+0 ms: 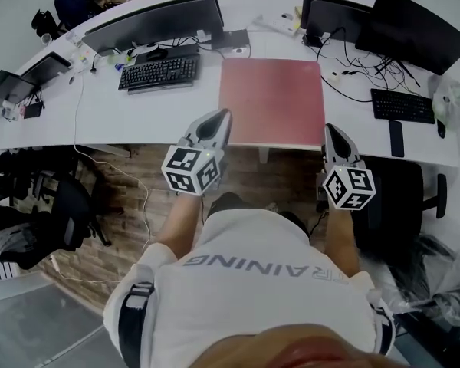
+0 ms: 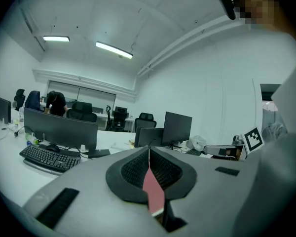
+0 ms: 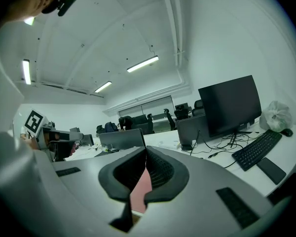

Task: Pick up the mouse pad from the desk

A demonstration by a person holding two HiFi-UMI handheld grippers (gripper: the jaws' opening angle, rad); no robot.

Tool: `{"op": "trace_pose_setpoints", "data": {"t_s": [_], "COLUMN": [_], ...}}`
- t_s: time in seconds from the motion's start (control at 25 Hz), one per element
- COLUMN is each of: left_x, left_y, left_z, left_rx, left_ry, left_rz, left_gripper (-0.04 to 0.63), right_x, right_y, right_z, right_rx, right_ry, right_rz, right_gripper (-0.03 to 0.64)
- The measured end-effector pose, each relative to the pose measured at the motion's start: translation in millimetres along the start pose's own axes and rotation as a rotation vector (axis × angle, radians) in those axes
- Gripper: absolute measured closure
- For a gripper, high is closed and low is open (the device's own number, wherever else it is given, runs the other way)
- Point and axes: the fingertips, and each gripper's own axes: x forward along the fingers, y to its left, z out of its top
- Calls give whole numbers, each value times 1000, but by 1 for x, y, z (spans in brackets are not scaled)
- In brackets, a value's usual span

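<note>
Mouse pad (image 1: 272,102) lies flat on the worktop (image 1: 138,113) at twelve o'clock. The left gripper (image 1: 222,116) and right gripper (image 1: 331,129) have fingers pressed together, holding nothing — unopened, they'd likely just shove the thin pad away.

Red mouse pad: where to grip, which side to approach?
Grip the mouse pad by its near edge, from the person's side. It lies flat and thin, so its top offers no hold, but that edge seems flush with the desk front. Open the left tool and right tool first; both are shut.
</note>
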Motion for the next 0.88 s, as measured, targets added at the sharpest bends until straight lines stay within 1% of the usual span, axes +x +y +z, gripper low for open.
{"op": "trace_pose_setpoints", "data": {"t_s": [0.16,0.32,0.44,0.64,0.76,0.88], "left_x": [11,32,57,102,122,145], "left_y": [13,39,53,91,121,151], "left_z": [-3,-9,-18,-29,-44,-67], "left_rx": [-29,-64,-86,-119,-139,-153], "left_ry": [6,27,53,99,143,208], "left_rz": [27,40,24,11,29,57], "left_gripper": [563,563,563,561,561,561], "right_x": [20,51,69,112,142,170], "right_y": [-8,-15,-30,-54,-67,-85], "right_z": [1,-3,-11,-21,-31,-47], "right_rx": [-13,-16,-21,-22,-40,-62], "right_ry": [24,54,96,158,201,258], "right_rz": [17,13,-23,-80,-110,-143], "right_gripper": [592,593,592,592,592,591]}}
